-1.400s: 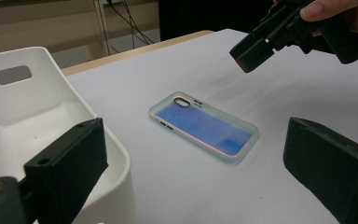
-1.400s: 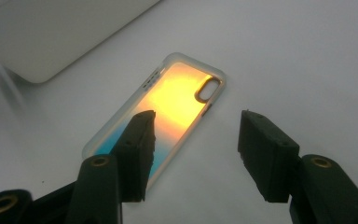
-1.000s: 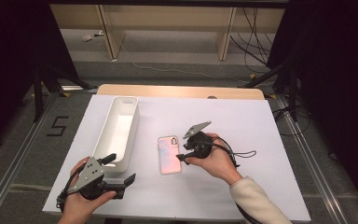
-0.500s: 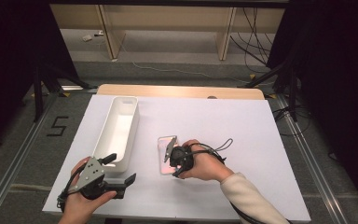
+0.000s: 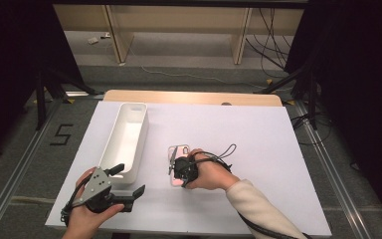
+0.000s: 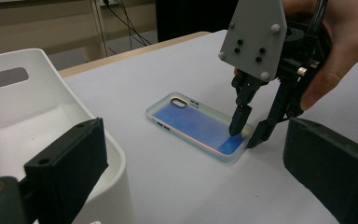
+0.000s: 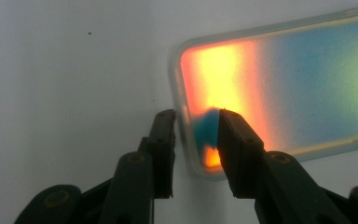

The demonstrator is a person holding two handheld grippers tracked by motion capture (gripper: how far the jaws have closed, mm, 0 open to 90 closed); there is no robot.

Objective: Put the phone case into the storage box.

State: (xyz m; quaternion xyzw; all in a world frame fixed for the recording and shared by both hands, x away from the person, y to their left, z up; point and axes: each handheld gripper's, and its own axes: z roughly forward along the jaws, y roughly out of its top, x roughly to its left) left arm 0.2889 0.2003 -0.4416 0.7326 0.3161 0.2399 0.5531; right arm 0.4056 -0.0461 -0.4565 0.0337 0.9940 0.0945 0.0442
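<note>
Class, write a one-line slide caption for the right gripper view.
Right tongs straddle the short end wall of an iridescent phone case lying on the white table, jaws closing, not yet clamped.

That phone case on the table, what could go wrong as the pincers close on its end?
The right gripper has been closing astride the short end wall of the phone case, one jaw inside, one outside. That rim is thin, so the case might slip free or tip when lifted. It lies flat on the table, so the outer jaw could scrape the surface. The white bin stands near, and a swing might knock it.
</note>
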